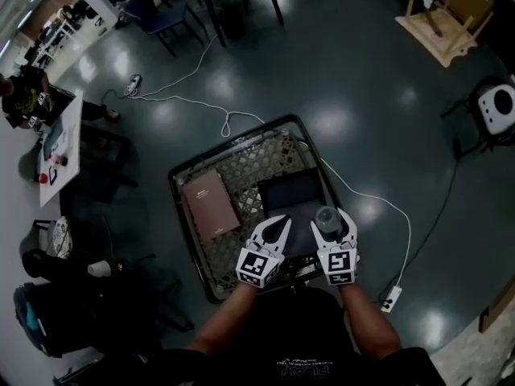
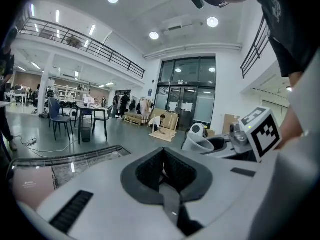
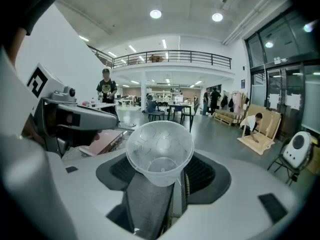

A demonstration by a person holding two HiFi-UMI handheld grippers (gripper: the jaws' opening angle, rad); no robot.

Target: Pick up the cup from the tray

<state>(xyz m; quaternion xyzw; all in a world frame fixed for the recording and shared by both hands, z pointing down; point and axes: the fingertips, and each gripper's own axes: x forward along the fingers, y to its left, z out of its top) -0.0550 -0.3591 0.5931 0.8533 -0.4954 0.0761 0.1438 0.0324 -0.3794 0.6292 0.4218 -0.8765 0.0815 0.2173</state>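
A clear plastic cup [image 3: 160, 151] sits between the jaws of my right gripper [image 3: 161, 184], mouth facing the camera, with the pads pressing on its lower part. From the head view, the cup [image 1: 327, 219] and right gripper [image 1: 331, 215] hang above the near right corner of the black mesh tray [image 1: 181, 175] on the floor. My left gripper [image 1: 278, 223] is just left of it, jaws together and empty. In the left gripper view the pads [image 2: 163, 170] meet, and the cup [image 2: 199, 145] shows at the right.
In the tray lie a brown book [image 1: 211, 203] and a dark flat slab [image 1: 291, 190]. A white cable [image 1: 241, 119] runs round the tray to a power strip [image 1: 391, 298]. A dark bag [image 1: 48, 312] sits at the lower left, a white table [image 1: 60, 147] at the left.
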